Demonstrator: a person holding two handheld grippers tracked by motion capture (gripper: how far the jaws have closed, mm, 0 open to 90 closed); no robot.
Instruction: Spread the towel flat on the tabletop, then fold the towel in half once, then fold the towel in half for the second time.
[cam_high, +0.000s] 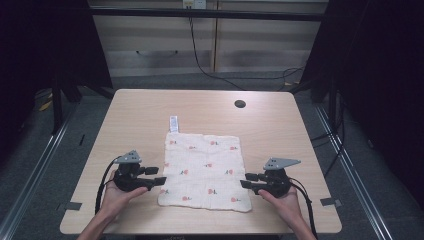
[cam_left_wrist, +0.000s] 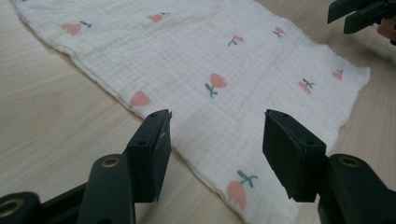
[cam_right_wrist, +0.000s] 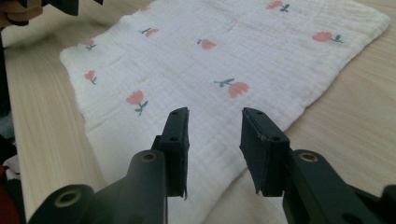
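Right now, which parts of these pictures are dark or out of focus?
High view: cloth and table evenly lit, surroundings nearly black. Left gripper view: near black jaws soft, cloth weave sharp. Right gripper view: cloth sharp, left edge dark and blurred.

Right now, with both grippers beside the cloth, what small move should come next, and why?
Probably ease both grippers inward and close them on the near corners. The cloth lies flat on the table, the left gripper and right gripper stand open at its side edges, and nothing is gripped between either pair of jaws.
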